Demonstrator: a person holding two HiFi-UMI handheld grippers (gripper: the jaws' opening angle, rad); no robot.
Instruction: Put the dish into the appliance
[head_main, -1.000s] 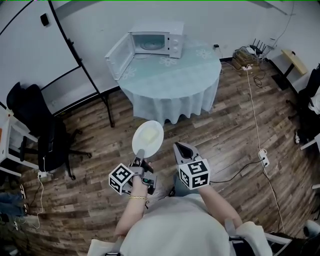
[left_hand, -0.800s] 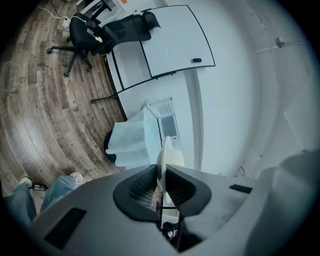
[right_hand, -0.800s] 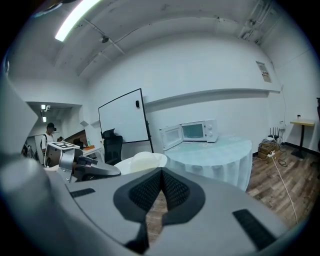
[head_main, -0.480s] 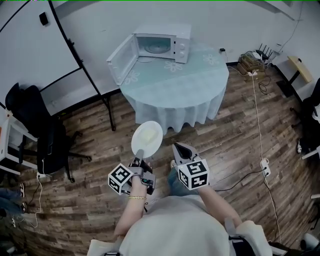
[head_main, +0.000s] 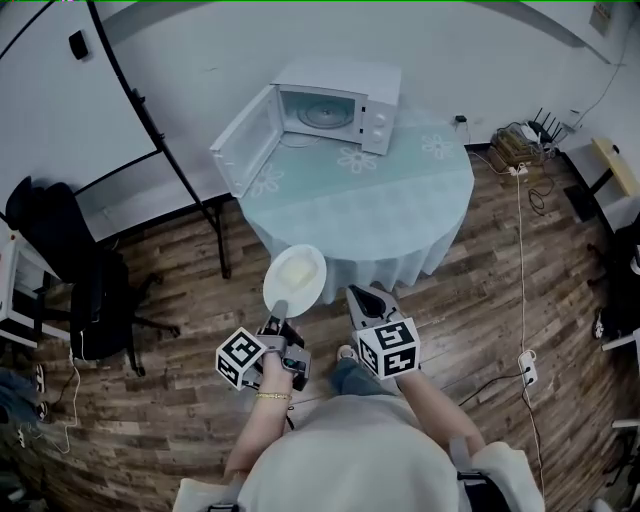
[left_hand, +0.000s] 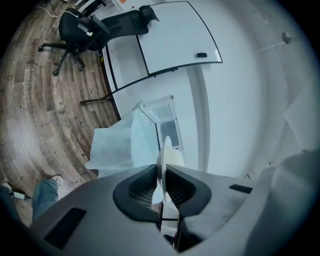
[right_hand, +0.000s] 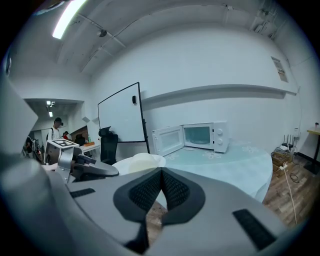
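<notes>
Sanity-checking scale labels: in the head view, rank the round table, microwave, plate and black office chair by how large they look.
1. round table, clearly largest.
2-3. microwave, door open, and black office chair: about alike, not ranked.
4. plate, smallest, though nearest the camera.

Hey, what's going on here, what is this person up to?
A person stands short of the round table with a gripper in each hand. The left gripper is clamped on the rim of a white plate; the right gripper is shut and empty. The microwave on the table has its door open.
</notes>
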